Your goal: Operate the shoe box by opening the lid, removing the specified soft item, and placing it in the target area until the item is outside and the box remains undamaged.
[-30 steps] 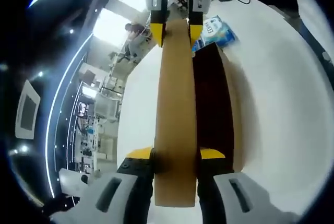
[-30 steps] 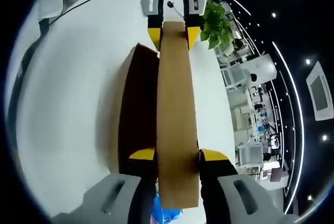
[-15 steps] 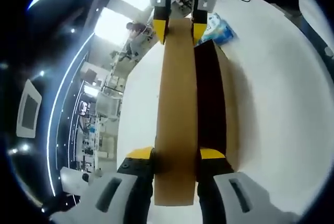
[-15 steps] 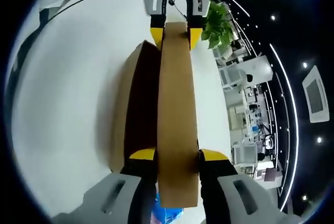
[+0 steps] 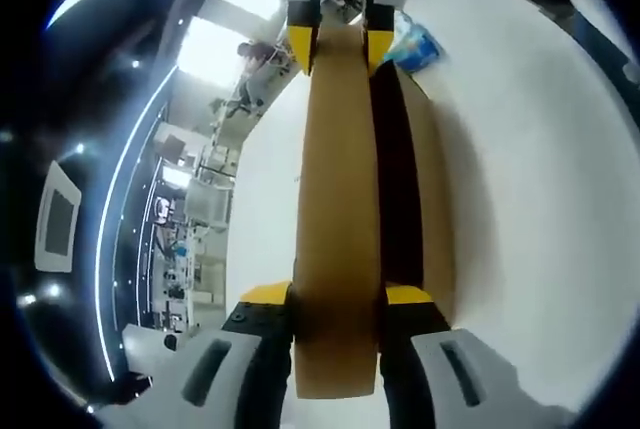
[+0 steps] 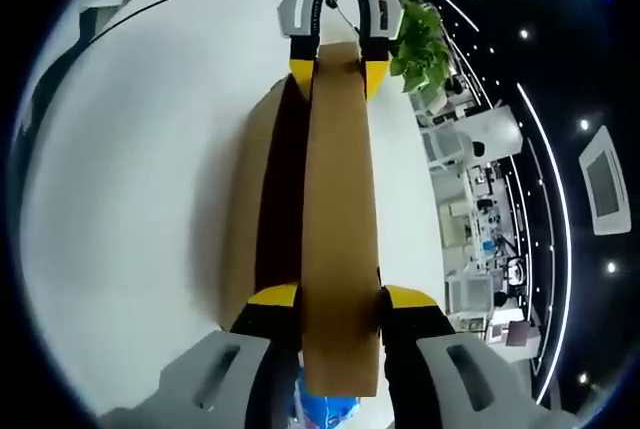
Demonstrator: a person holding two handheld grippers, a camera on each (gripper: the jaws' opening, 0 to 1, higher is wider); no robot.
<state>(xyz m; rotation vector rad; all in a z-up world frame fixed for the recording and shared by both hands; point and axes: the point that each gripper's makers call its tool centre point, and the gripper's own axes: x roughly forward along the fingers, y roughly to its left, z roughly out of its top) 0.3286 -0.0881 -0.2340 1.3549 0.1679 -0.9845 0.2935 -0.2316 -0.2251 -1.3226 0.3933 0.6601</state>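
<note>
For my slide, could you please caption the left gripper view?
Both tongs clamp the brown lid above the open shoe box.

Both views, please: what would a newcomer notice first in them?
The brown lid runs up the middle of each view, pinched at one end by the left hand-held gripper and at the other by the right hand-held gripper. Beside it gapes the dark box on the white table.

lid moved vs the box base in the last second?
Yes. In the right gripper view the lid now covers more of the box base's dark interior; the visible opening has narrowed, so it swung toward closing.
</note>
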